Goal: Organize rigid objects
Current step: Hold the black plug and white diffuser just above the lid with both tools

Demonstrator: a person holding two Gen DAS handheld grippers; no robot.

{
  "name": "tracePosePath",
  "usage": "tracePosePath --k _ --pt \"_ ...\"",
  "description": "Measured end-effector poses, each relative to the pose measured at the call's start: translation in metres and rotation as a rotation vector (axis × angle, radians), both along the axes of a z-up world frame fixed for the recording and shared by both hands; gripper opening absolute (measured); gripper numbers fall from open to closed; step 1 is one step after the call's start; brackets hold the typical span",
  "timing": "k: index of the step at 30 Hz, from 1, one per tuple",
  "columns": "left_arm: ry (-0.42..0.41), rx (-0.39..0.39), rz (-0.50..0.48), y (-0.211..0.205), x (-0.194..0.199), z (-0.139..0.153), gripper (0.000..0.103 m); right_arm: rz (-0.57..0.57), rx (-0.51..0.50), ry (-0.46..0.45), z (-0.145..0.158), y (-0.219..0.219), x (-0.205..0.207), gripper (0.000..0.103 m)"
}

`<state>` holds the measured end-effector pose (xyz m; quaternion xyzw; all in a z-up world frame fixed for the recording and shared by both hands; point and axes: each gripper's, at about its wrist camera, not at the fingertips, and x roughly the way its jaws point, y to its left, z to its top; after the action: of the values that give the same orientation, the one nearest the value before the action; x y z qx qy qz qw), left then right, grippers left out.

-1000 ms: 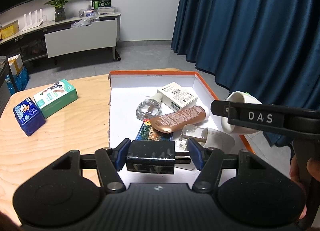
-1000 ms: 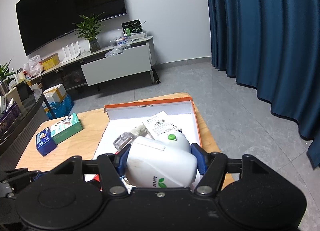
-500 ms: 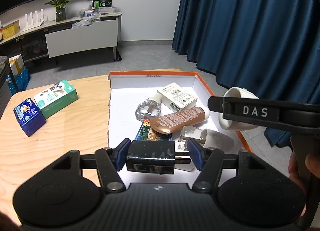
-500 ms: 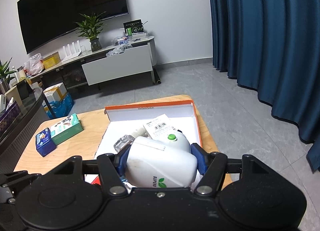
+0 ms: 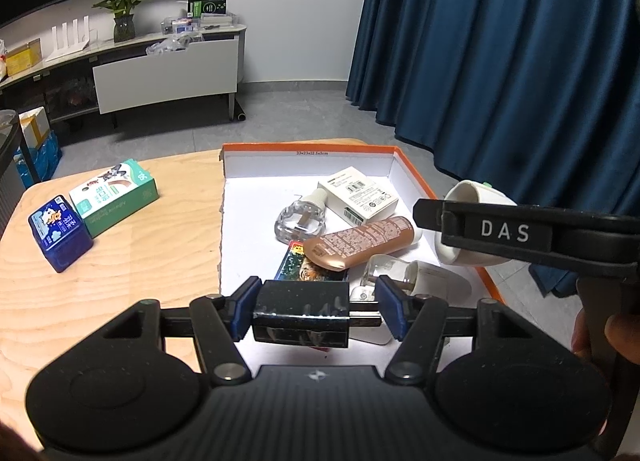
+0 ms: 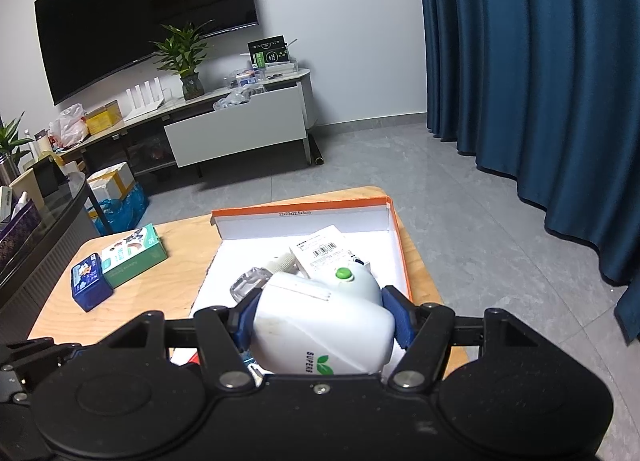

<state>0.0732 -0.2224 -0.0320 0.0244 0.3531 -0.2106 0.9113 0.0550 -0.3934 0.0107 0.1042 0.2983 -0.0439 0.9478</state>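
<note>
Your left gripper (image 5: 316, 311) is clamped on a black box (image 5: 301, 313); your right gripper (image 6: 320, 319) clamps a white plug-in device (image 6: 324, 325) at six o'clock of the orange-edged tray (image 6: 394, 221).

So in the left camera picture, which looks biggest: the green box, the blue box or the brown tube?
1. green box: looks biggest.
2. brown tube and blue box: these look about alike, the tube longer, the box chunkier, so I can't rank them.
</note>
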Motion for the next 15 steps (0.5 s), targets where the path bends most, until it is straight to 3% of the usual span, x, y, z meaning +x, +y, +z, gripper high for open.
tracePosePath --k 15 --pt "0.003 0.002 -0.001 -0.0008 0.0004 -0.0021 0.063 0.0 0.0 0.012 -0.0048 -0.0013 0.0048 0.076"
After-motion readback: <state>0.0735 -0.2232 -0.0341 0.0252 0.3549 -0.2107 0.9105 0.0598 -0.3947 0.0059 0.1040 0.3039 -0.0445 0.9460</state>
